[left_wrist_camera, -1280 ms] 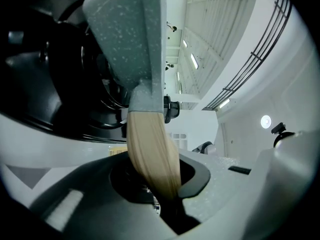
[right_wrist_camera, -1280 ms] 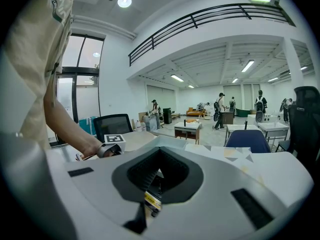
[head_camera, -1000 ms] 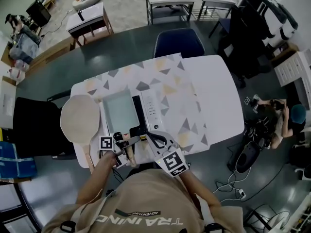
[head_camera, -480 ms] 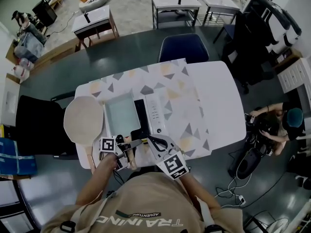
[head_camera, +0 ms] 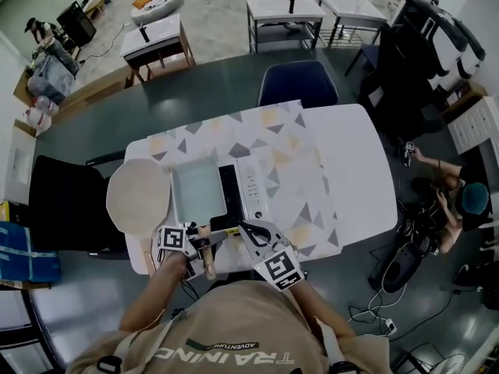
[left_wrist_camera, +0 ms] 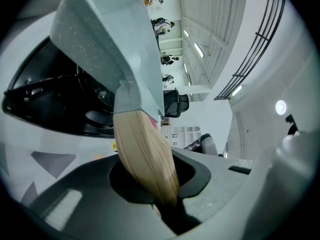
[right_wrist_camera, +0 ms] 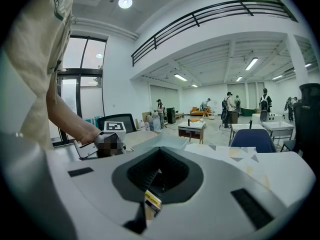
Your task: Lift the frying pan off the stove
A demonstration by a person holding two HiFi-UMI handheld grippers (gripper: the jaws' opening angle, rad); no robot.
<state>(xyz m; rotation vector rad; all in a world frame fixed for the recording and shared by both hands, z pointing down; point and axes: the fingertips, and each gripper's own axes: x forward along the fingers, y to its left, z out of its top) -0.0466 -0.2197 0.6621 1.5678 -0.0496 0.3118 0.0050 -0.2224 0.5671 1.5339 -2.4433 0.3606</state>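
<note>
Left gripper (head_camera: 201, 238) clamped on the wooden handle (left_wrist_camera: 145, 154), the square frying pan (head_camera: 196, 192) has slid toward centre-left, baring more black stove (head_camera: 232, 195), so the lift looks under way, while the right gripper (head_camera: 248, 229) waits closed, empty.

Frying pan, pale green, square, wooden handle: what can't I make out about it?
Gap under pale green square frying pan: head view, pan itself hides it.
Wooden handle end: left gripper view, buried in left gripper.
Pan's far rim: left gripper view, cut off at top.
</note>
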